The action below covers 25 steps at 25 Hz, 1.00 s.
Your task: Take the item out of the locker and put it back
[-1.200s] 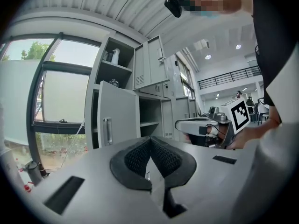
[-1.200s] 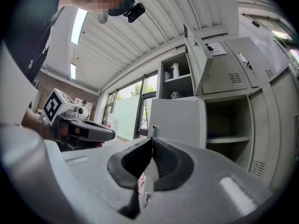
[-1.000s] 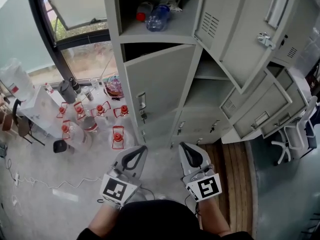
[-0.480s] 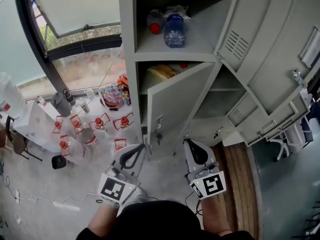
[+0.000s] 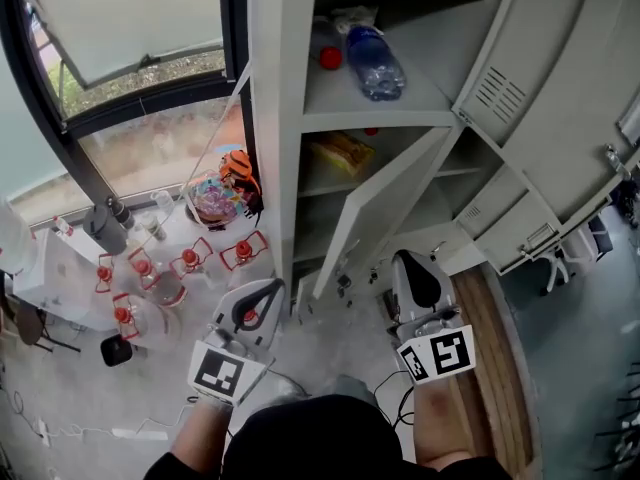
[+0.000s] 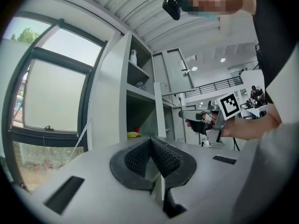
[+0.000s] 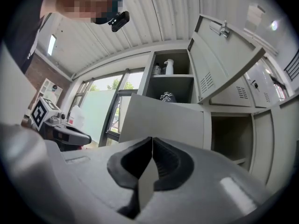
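Door [image 5: 375, 213] now wide open
Nearly closed a second ago, it now bares a yellow pack [image 5: 345, 153] on its locker [image 5: 275, 118] shelf; the bottle [image 5: 375, 60] lies on the shelf above. Left gripper [image 5: 258, 303] and right gripper [image 5: 415, 278] hover below, each with jaws together on nothing.

The half-open locker door [image 5: 375, 218] covers the right part of its compartment, so the yellow packet [image 5: 345, 153] shows only in part. A red speck [image 5: 371, 131] behind it is too small to name. On the shelf above, a crumpled white wrapper [image 5: 345, 18] lies partly behind the water bottle [image 5: 375, 61]. The top of the locker [image 5: 275, 118] is cut off by the frame's edge.
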{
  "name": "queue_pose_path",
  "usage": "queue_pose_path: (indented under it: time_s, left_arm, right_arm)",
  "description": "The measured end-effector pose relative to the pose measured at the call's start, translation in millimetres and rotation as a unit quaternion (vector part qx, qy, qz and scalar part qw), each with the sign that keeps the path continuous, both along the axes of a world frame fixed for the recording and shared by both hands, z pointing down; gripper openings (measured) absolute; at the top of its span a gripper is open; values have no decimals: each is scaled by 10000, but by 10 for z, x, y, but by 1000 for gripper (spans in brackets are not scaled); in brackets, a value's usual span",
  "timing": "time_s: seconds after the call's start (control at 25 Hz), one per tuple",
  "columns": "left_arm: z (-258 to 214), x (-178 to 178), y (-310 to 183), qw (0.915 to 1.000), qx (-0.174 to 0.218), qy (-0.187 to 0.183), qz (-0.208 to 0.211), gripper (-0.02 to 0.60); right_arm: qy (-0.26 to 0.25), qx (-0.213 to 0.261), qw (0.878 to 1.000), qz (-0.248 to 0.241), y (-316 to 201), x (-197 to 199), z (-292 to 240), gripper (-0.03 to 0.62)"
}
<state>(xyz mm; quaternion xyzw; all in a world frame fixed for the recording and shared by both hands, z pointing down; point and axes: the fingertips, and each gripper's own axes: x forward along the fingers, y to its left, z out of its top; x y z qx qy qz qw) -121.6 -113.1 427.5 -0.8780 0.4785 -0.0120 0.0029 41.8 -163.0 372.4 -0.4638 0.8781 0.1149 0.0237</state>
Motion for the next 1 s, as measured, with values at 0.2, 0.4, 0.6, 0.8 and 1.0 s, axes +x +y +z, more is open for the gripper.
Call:
queue_pose_path:
  time_s: [0.2,0.4,0.6,0.8,1.0]
  left_arm:
    - [-68,-33,-100,9998,106,5,170,6]
    - [-213,32,-230,9994,208,-7,288,6]
    - [-410,70,-383,9991,320,-34,274,6]
    - [-576,133,-530,9987,438,-73,230,6]
    - [-747,193,-678,9969,712,-239,234,6]
  right_arm:
    - [43,213,9993,312,-107,22,-350,0]
    - [92,375,9984,416,-240,14,-698,2]
    - [218,552,9973,426,-388,-50,-1012,2]
    - [560,721,9947,472,-583,-144,-1314,3]
    - [843,853,9922,330,-783,-281,-1588,41]
